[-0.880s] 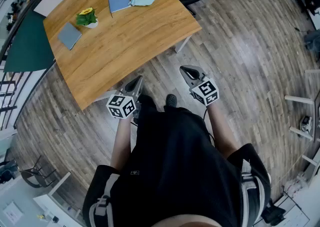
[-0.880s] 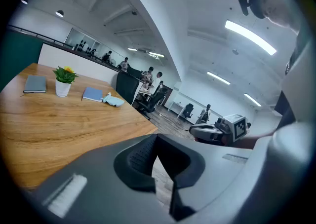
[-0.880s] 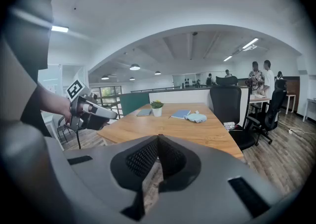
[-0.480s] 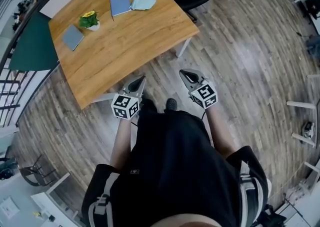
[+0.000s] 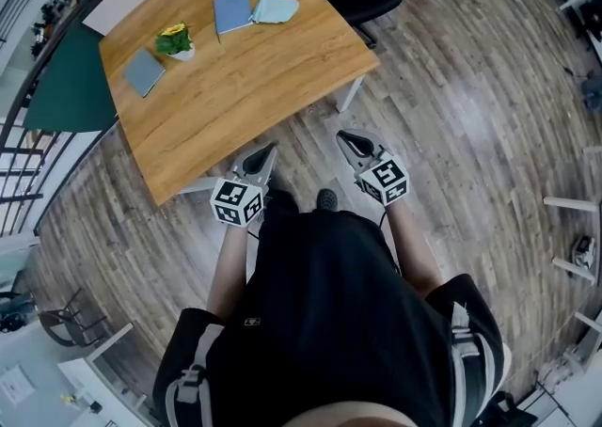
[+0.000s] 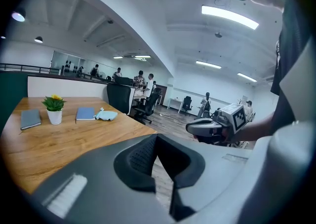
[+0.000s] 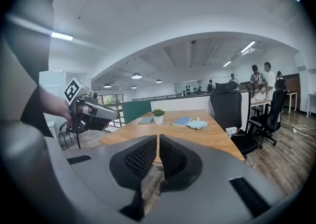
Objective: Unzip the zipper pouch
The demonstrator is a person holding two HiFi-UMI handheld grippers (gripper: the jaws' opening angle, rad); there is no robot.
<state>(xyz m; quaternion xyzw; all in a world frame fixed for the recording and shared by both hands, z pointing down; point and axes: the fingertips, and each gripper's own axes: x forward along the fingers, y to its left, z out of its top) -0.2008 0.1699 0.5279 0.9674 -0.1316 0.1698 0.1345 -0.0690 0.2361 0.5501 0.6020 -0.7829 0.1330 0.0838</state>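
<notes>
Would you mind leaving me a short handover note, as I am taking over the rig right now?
Left gripper: shut, empty, held short of the table.
Right gripper: shut, empty, also off the table.
Pouch: at the table's far side, beside a blue notebook; its zip is too small to read.
Done: nothing yet.
Left: step up to the pouch, hold it, pull the zip open.

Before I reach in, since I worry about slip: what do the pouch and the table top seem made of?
Zipper pouch: looks like soft fabric, pale teal, matte; its outline is limp and rounded, but it is too small to be sure.
Table top: wood or wood-look laminate, smooth, slight sheen; grain streaks run along it.
</notes>
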